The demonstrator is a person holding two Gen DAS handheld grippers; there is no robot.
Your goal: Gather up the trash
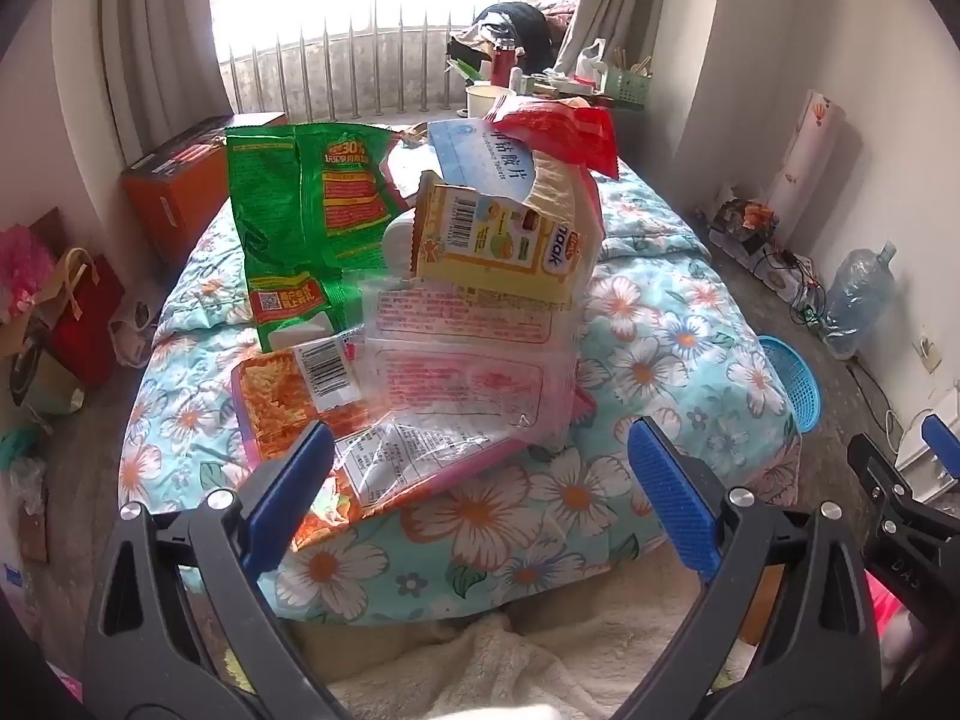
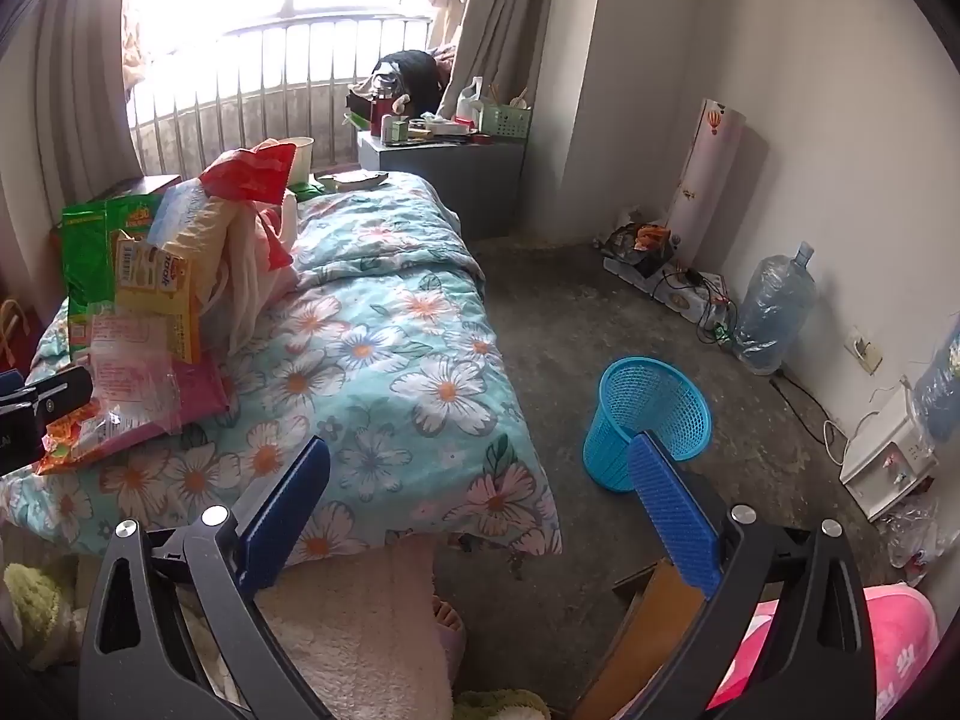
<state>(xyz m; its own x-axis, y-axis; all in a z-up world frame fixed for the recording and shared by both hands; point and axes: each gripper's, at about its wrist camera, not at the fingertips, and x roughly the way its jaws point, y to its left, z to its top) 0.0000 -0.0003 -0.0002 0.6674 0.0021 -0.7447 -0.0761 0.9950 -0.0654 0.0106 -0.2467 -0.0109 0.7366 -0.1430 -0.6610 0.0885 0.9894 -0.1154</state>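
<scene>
Floral bedding in turquoise, a quilt [image 1: 660, 336], is spread over the bed, and on it a heap of empty wrappers is piled. Within the heap a green snack bag [image 1: 300, 222] is propped upright at the back, a yellow biscuit packet [image 1: 492, 240] is leaned against it beneath a red wrapper [image 1: 564, 126], and an orange noodle packet [image 1: 282, 414] is laid flat at the front under clear plastic. On the concrete floor just beside the bed a blue mesh wastebasket [image 2: 648, 420] is stood upright. Both claws are spread wide and nothing is gripped: the left gripper [image 1: 480, 474] is aimed at the heap, the right gripper [image 2: 480, 480] at the quilt's edge and basket.
</scene>
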